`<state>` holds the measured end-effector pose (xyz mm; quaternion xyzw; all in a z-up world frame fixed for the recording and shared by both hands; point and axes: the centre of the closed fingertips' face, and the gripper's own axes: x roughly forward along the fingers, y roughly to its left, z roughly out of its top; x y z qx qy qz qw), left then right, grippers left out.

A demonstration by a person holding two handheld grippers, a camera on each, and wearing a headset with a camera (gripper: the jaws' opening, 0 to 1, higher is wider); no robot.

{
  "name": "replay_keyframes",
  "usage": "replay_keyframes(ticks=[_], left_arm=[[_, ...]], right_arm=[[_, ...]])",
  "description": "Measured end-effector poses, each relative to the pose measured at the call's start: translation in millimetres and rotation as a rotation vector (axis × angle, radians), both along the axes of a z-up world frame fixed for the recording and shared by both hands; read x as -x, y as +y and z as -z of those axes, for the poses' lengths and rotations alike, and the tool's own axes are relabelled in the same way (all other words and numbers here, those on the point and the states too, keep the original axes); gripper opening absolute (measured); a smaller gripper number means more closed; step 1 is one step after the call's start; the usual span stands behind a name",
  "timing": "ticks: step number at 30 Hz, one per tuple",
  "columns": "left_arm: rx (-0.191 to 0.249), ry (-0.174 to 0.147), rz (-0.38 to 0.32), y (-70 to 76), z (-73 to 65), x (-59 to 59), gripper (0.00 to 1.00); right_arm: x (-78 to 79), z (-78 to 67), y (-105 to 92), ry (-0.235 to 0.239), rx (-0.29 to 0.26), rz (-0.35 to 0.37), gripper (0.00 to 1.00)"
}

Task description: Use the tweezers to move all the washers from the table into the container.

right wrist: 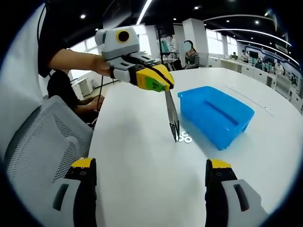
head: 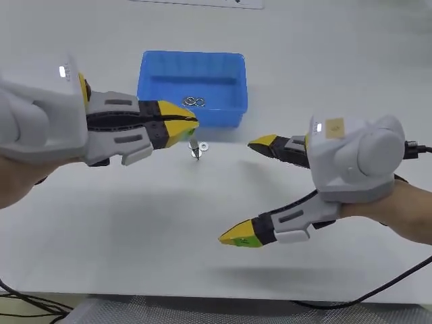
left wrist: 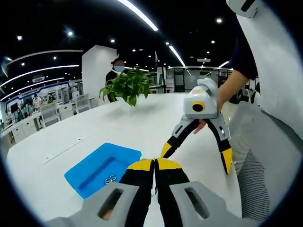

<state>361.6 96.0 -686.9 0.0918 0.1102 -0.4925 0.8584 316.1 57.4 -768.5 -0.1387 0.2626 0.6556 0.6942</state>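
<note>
My left gripper (head: 192, 125) is shut on a pair of metal tweezers (head: 195, 148), which hang down with their tips at the table. Small metal washers (head: 202, 146) lie right at those tips, just in front of the blue container (head: 223, 116). A few more washers (head: 194, 102) rest inside it. In the right gripper view the tweezers (right wrist: 171, 113) slant down from the left gripper (right wrist: 166, 85) to two washers (right wrist: 185, 138) beside the container (right wrist: 222, 130). My right gripper (head: 244, 190) stands open to the right, with nothing between its jaws.
The white table reaches its front edge near the bottom of the head view, where a black cable (head: 391, 283) runs. A grey mesh chair (right wrist: 42, 137) stands beside the table. A potted plant (left wrist: 125, 87) and people are far behind.
</note>
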Motion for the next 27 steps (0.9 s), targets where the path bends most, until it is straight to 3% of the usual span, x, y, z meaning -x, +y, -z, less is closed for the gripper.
replay_keyframes(ticks=[5, 13, 17, 22, 27], left_arm=[[0.001, 0.033, 0.019, 0.3, 0.9, -1.9, 0.04], [-0.041, 0.063, 0.081, -4.9, 2.5, -1.2, 0.05], [-0.057, 0.071, 0.100, -6.0, 4.1, 1.0, 0.05], [-0.070, 0.076, 0.112, -9.5, 4.7, 4.3, 0.05], [-0.089, 0.079, 0.122, -8.1, 7.5, 5.3, 0.05]], right_arm=[[-5.2, -2.5, 10.6, -0.008, -0.007, -0.027, 0.93], [-19.6, -9.4, 38.1, -0.006, -0.028, -0.077, 0.78], [-27.3, -11.7, 50.9, -0.015, -0.037, -0.109, 0.64], [-31.4, -6.6, 57.6, -0.006, -0.028, -0.156, 0.55], [-34.3, -0.8, 63.6, -0.006, -0.026, -0.191, 0.38]])
